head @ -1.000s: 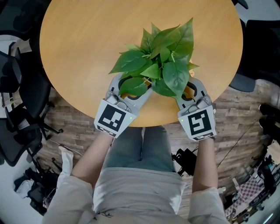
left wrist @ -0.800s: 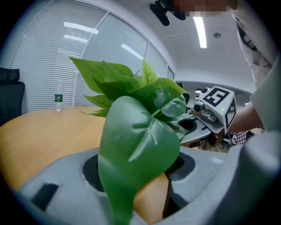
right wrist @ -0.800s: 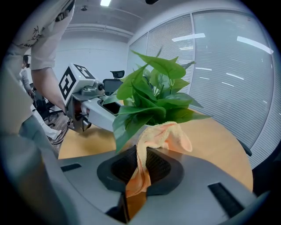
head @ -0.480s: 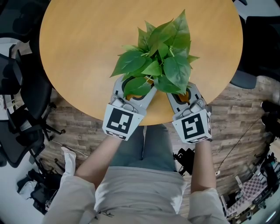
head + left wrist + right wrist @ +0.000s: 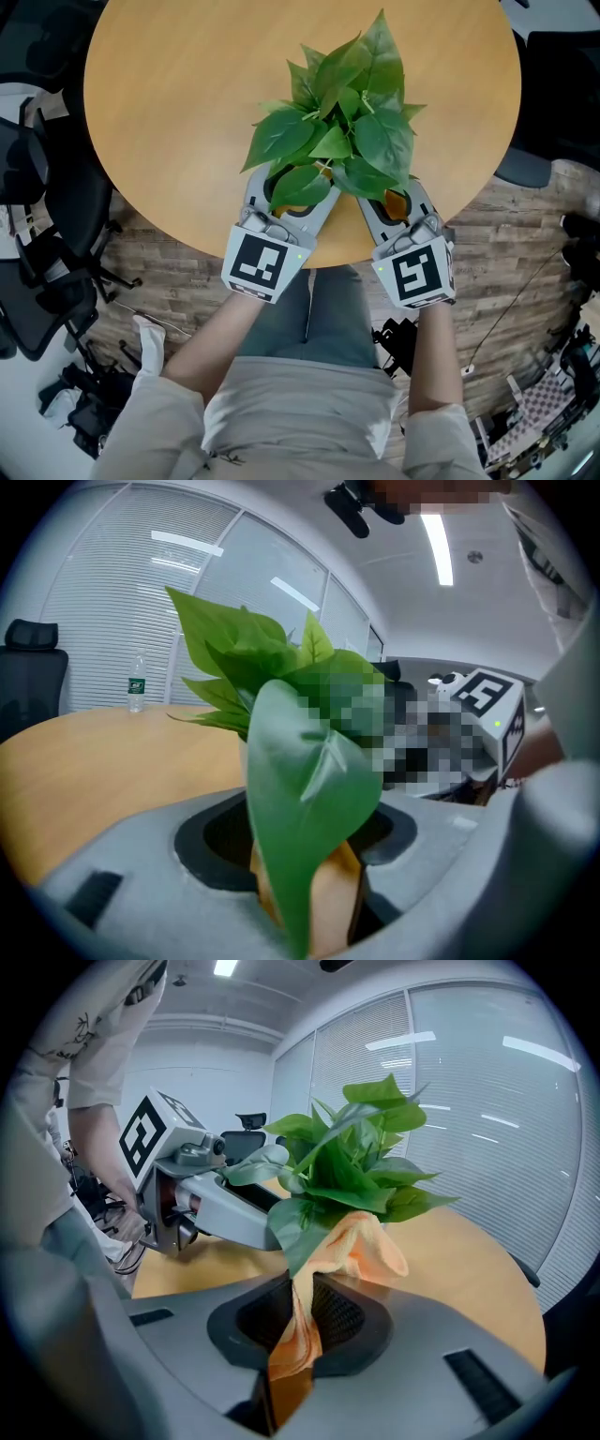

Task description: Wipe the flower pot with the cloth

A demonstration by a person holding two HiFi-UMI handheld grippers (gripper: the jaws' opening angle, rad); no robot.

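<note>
flower pot (image 5: 333, 907): mostly behind leaf (image 5: 300, 789) | cloth (image 5: 397, 199): largely under leaves (image 5: 347, 131) | table (image 5: 187, 112): top cut off

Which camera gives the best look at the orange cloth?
The right gripper view: the orange cloth, pinched in the right gripper, bunches up against the green leaves. The head view shows only a sliver beneath leaves; the left gripper view shows none I can identify.

No word or number can be read. The only signs are black-and-white square patterns, one on the left cube (image 5: 257, 265) at the head view's lower left and one on the right cube (image 5: 416, 276) at its lower right. A bottle (image 5: 137, 684) on the counter (image 5: 84, 752) carries a green label too small to read.
</note>
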